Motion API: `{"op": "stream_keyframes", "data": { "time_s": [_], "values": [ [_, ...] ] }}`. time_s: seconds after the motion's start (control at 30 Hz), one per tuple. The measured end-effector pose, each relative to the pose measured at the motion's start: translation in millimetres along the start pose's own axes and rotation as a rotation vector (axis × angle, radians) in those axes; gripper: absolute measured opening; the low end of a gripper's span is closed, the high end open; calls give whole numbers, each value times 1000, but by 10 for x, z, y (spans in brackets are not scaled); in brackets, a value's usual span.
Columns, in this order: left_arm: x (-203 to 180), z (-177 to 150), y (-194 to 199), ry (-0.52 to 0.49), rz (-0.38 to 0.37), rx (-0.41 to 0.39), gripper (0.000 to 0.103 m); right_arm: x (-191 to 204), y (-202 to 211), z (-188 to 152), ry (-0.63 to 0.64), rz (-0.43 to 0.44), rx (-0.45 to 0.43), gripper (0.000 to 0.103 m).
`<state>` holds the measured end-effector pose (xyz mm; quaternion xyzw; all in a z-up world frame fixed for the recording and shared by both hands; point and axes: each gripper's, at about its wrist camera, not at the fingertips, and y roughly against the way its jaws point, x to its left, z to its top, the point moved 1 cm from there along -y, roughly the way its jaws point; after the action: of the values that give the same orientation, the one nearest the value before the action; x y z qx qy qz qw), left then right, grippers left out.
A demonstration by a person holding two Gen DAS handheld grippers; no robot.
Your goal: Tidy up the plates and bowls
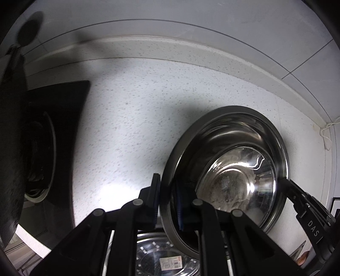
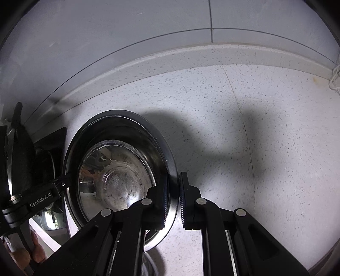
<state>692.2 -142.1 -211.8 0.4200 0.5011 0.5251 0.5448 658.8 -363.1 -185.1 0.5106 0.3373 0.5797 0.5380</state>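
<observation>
A stainless steel bowl point(image 1: 233, 161) is held up above the counter, tilted, between both grippers. My left gripper point(image 1: 167, 203) is shut on its left rim, one finger outside and one inside. My right gripper point(image 2: 173, 203) straddles the bowl's right rim point(image 2: 170, 169); the inner finger touches it and a small gap shows at the outer pad point(image 2: 184, 203). The right gripper's finger shows in the left wrist view point(image 1: 306, 203), and the left gripper's in the right wrist view point(image 2: 38, 197). Another steel dish point(image 1: 167, 256) with a label sticker lies below the bowl.
The speckled white countertop point(image 1: 131, 127) runs to a raised back edge and a grey tiled wall point(image 1: 191, 17). A black stove with a dark pan point(image 1: 38, 152) stands at the left. A white cord point(image 2: 334, 78) hangs at the far right corner.
</observation>
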Motion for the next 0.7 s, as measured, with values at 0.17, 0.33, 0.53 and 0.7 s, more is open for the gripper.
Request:
{"op": "stream_keyframes", "data": {
  "time_s": [0.17, 0.33, 0.53, 0.7],
  "values": [
    [136, -125, 142, 16, 10, -17, 13, 154, 120, -142, 30, 6, -14, 10],
    [245, -279, 218, 16, 27, -29, 13, 315, 177, -248, 57, 6, -20, 10],
    [363, -500, 231, 19, 36, -28, 13, 436, 222, -468, 84, 1, -17, 10],
    [458, -710, 277, 6, 54, -39, 13, 486, 235, -678, 93, 5, -11, 10]
  ]
}}
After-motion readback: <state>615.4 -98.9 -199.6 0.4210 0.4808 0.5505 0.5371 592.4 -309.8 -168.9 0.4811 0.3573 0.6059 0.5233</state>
